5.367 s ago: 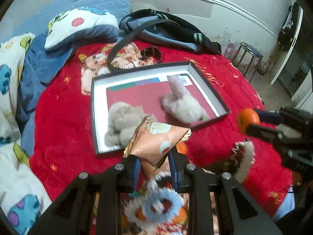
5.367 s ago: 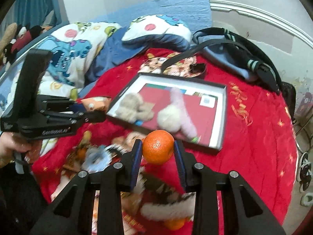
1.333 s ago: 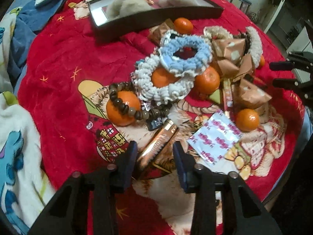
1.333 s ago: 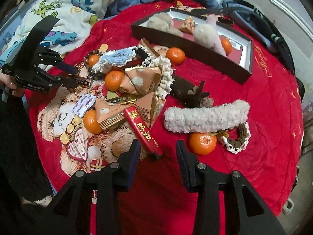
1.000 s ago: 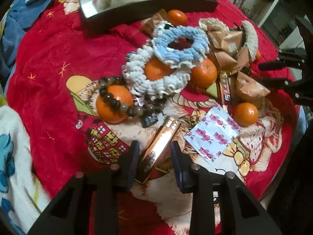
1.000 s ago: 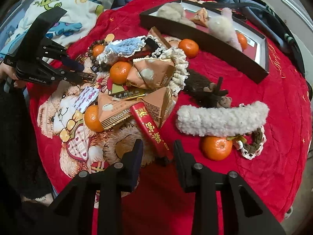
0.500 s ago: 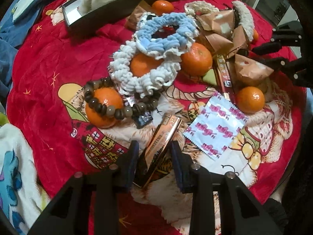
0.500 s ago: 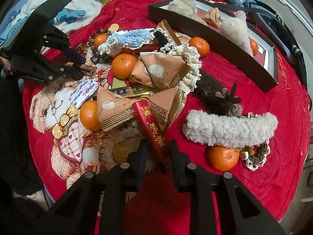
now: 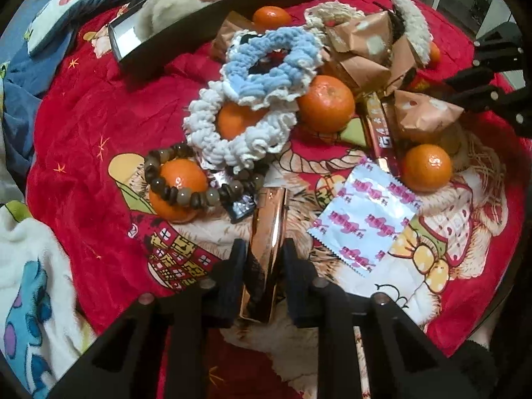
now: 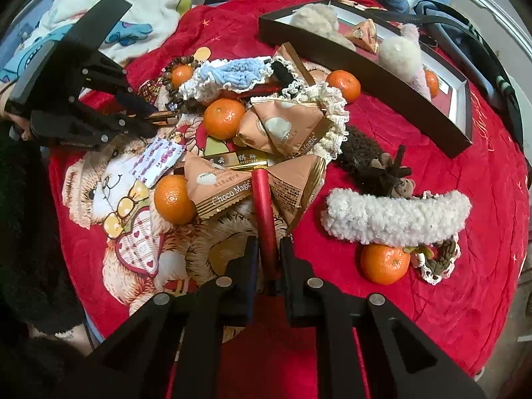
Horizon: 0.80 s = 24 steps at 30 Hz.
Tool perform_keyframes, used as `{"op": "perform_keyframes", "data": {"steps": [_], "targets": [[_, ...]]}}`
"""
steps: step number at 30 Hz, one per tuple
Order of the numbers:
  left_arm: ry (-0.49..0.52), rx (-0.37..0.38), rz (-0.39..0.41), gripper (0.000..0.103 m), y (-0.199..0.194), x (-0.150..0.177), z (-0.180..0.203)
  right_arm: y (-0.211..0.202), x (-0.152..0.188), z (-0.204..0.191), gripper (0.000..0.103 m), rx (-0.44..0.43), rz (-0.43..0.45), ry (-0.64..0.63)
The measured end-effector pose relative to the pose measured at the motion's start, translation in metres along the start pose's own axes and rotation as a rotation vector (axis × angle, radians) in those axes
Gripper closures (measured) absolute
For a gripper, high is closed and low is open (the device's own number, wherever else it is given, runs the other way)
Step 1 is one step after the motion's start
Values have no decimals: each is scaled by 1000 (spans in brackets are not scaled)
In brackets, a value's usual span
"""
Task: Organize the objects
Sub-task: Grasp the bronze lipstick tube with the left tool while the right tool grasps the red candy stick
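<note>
My left gripper [image 9: 263, 249] is shut on a shiny copper-coloured snack bar [image 9: 267, 229] lying on the red blanket. My right gripper [image 10: 268, 246] is shut on a red snack bar [image 10: 264, 212] beside the Choco Magic packets [image 10: 219, 186]. The left gripper also shows in the right wrist view [image 10: 146, 123], the right gripper in the left wrist view [image 9: 472, 86]. A dark tray [image 10: 382, 76] at the far side holds plush toys, a packet and a mandarin. Loose mandarins [image 9: 326, 103], scrunchies [image 9: 269, 63] and a bead bracelet [image 9: 186, 193] lie in the pile.
A pink-printed white sachet [image 9: 364, 222] lies right of the copper bar. A white fuzzy headband [image 10: 395, 216] and a brown plush clip [image 10: 375, 163] lie at right. A cartoon blanket [image 10: 126, 10], pillow [image 9: 73, 6] and bag straps [image 10: 465, 23] border the red blanket.
Both grippers closed on their bars: the left jaws narrowed onto the copper bar, the right jaws onto the red bar. Both bars now point straight ahead along the fingers.
</note>
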<state>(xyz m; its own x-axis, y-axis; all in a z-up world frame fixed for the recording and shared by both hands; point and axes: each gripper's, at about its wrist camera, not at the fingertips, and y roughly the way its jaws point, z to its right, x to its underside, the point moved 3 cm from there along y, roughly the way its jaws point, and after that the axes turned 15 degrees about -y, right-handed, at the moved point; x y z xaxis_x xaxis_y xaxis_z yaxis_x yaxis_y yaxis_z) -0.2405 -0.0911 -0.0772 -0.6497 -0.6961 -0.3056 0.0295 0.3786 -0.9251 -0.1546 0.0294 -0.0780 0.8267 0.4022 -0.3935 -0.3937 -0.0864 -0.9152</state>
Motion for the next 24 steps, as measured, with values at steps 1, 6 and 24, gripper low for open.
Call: {"op": "perform_keyframes", "data": {"steps": [1,6,24], "targets": [[-6,0,2,82,-2,0,0,-1,0,1,92,-1,3,6],[-39,13,31,86,-23,1,3,-16,-2,9,93,-7,53,66],[-20,69,130,86,-65,-52,28,-54,-9,30,93,4,198,172]]}}
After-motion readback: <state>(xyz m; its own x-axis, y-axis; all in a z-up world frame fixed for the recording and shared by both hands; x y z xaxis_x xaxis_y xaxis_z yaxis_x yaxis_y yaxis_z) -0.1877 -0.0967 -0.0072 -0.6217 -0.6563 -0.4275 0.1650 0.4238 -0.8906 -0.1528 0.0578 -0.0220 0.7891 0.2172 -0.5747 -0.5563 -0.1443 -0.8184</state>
